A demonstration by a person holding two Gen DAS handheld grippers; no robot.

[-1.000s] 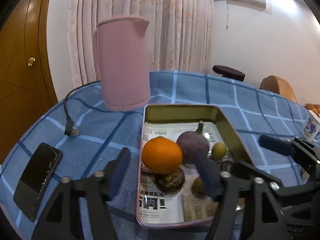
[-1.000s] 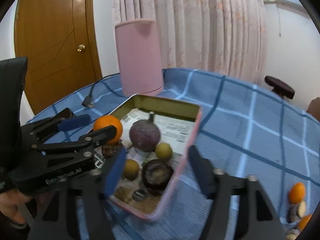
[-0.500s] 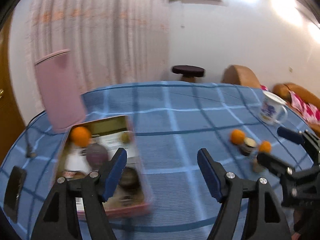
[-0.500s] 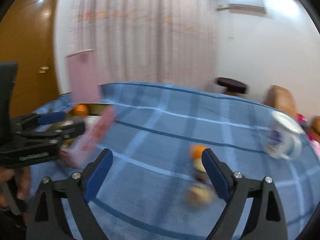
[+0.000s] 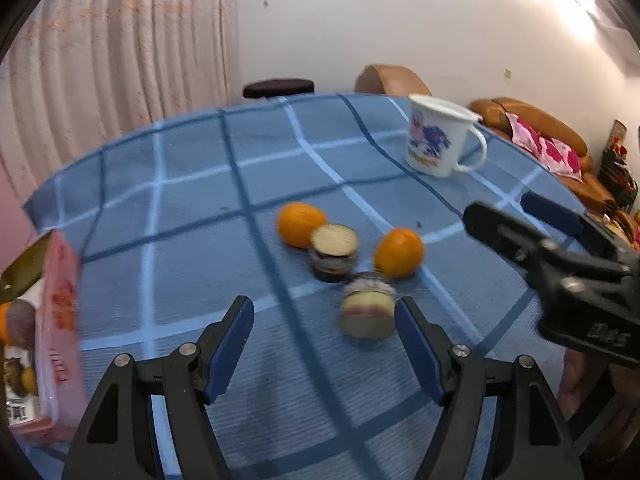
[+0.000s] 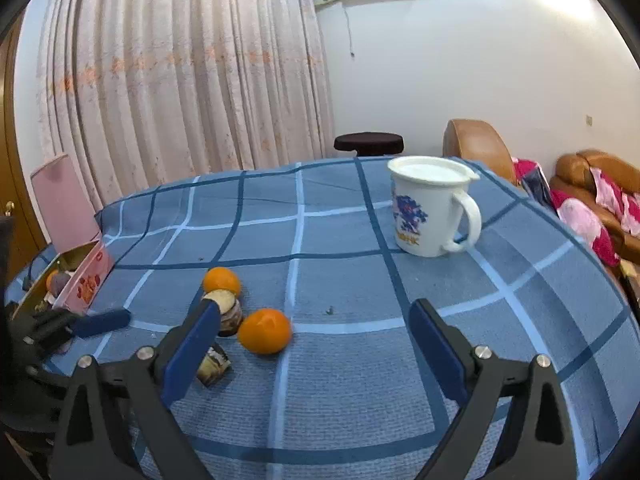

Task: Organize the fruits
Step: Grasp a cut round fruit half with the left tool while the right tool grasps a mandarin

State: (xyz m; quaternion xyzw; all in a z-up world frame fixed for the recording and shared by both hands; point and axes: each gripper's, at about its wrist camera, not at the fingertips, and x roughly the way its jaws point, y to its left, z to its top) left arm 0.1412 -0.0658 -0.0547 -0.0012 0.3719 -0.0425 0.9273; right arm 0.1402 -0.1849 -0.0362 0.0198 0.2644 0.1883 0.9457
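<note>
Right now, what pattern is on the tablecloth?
Blue tablecloth with a light-and-dark-blue grid; clearest in the right wrist view.

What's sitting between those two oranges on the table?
In the left wrist view, a cut dark fruit half, pale face up, sits between the far orange and the near orange, against the far one.

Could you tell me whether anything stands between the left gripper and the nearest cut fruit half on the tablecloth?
Nothing visible does. The left gripper is open, and the cut fruit half lies just ahead near its right finger, with only bare tablecloth between. The oranges lie beyond it.
</note>
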